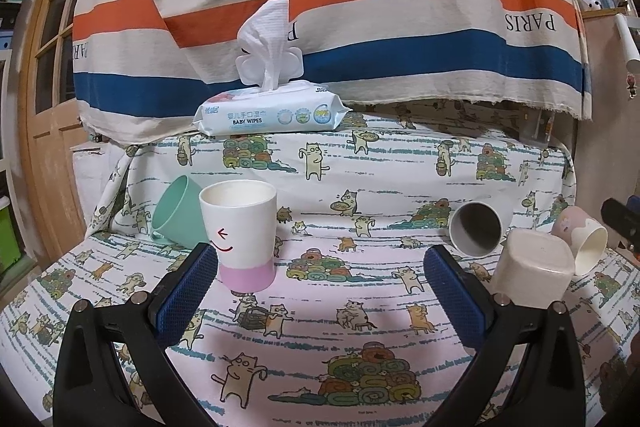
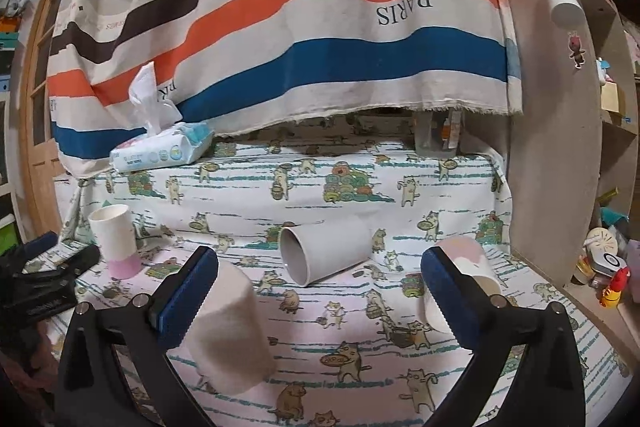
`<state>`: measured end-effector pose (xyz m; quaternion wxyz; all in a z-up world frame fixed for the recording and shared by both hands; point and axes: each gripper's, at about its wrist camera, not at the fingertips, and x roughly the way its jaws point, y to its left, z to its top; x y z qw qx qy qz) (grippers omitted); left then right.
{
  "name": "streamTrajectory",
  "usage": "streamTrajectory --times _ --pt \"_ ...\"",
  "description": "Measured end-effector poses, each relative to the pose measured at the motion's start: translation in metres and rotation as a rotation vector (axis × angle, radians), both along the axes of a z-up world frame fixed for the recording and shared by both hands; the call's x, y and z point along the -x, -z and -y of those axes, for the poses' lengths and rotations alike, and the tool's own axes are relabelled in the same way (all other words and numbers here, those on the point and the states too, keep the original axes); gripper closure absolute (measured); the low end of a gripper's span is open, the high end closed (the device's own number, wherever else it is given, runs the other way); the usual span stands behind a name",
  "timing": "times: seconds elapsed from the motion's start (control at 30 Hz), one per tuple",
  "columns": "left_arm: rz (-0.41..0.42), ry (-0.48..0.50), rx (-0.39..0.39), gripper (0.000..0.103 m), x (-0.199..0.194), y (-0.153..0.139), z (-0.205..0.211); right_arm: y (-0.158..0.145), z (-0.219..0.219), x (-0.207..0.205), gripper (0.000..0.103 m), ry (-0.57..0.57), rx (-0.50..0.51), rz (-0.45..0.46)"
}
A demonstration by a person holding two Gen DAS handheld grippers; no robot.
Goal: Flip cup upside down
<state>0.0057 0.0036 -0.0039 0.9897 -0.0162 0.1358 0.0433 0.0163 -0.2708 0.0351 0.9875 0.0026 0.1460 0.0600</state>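
While both grippers hover above a table covered in a cat-print cloth (image 1: 320, 163), neither holds anything. In the left wrist view, the left gripper (image 1: 320, 279) has its blue-padded fingers spread wide, and the white cup with a pink base (image 1: 242, 233) stands upright, mouth up, at about ten o'clock from the gap, just beside the left pad. A mint cup (image 1: 176, 211) leans behind it at nine o'clock. A grey cup (image 1: 476, 229) lies on its side at two o'clock, and a cream cup (image 1: 532, 269) sits mouth-down just past the right pad. A pack of baby wipes (image 1: 272, 111) rests at twelve o'clock, far back. The right gripper (image 2: 320, 279) is likewise spread and empty. The upright cup looks light, rigid and smooth, probably slippery and easily tipped; the mid-wall offers the likeliest grip.
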Motion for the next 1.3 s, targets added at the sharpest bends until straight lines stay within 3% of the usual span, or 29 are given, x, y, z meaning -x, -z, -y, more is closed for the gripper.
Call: streamTrajectory --times 0.23,0.43,0.53,0.8,1.07,1.3 --pt "-0.008 0.023 -0.008 0.001 0.0 0.0 0.004 0.013 -0.009 -0.004 0.001 0.025 0.083 0.008" --pt "-0.02 0.036 -0.011 0.001 -0.002 0.001 0.006 0.02 -0.008 -0.016 0.001 -0.005 0.044 -0.084" --pt "-0.029 0.054 -0.014 0.001 -0.003 0.002 0.008 0.02 -0.006 -0.014 0.001 0.034 0.046 -0.074" --pt "-0.031 0.069 -0.014 0.0 -0.004 0.001 0.01 0.019 -0.006 -0.011 0.001 0.006 0.038 -0.067" --pt "-0.05 0.164 -0.026 0.0 -0.002 0.002 0.02 0.02 -0.003 -0.01 0.001 0.033 0.031 -0.07" --pt "-0.041 0.152 -0.028 0.0 0.002 0.002 0.02 0.02 -0.003 -0.009 0.001 0.021 0.035 -0.068"
